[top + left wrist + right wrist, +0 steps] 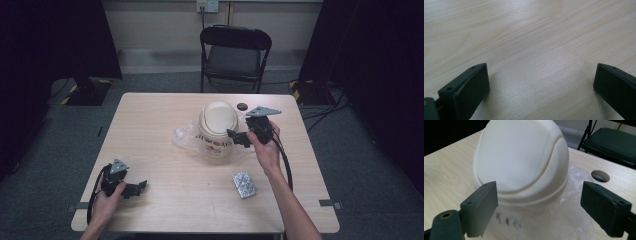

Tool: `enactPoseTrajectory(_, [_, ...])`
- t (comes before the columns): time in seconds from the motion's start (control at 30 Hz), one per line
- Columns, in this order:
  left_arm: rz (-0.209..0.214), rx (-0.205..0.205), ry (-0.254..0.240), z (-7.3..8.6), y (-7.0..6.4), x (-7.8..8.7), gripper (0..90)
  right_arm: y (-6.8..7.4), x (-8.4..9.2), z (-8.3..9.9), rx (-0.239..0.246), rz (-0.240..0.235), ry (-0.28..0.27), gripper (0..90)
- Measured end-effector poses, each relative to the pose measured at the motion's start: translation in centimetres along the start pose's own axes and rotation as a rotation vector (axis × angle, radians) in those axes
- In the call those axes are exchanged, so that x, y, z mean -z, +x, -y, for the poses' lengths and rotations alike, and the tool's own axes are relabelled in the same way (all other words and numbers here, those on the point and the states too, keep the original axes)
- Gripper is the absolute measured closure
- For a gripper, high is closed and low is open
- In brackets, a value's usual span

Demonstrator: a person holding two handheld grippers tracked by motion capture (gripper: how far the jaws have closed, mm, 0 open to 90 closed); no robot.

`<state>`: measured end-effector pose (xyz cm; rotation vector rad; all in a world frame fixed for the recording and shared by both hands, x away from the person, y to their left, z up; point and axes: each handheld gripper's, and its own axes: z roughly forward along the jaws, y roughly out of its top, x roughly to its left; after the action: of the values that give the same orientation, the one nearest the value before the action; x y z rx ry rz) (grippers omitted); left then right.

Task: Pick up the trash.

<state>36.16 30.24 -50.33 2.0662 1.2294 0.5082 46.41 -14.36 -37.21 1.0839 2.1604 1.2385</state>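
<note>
A cream bin with a domed swing lid (218, 126) stands right of the table's middle, with a clear plastic bag (184, 136) bunched around its base. My right gripper (239, 138) is at the bin's right side, open. In the right gripper view the lid (524, 157) rises just ahead between the spread jaws of the right gripper (539, 192), which do not touch it. The bag (574, 215) lies below them. My left gripper (140, 189) rests low near the front left corner. The left gripper (541, 72) is open over bare wood.
A silver blister pack (244, 184) lies on the table (160, 115) at the front right. Behind the bin is a round dark cable hole (242, 106), (600, 175). A black folding chair (235, 52) stands beyond the far edge.
</note>
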Motion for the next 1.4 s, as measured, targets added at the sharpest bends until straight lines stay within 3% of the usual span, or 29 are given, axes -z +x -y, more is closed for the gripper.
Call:
enactPoseTrajectory(0.23, [0.000, -0.001, 0.000, 0.0, 0.0, 0.0, 0.0, -0.2, -1.7, -1.1, -0.009, -0.018, 0.018, 14.0])
enactPoseTrajectory(0.8, [0.000, 0.000, 0.000, 0.0, 0.0, 0.0, 0.0, -1.4, -4.5, -0.7, -0.028, 0.001, 0.068, 12.2])
enactPoseTrajectory(0.93, [0.000, 0.000, 0.000, 0.0, 0.0, 0.0, 0.0, -1.5, -5.0, -0.9, 0.000, 0.046, 0.091, 13.4])
enactPoseTrajectory(1.4, [0.000, 0.000, 0.000, 0.0, 0.0, 0.0, 0.0, -2.3, -5.2, -0.8, -0.046, 0.030, 0.053, 15.4])
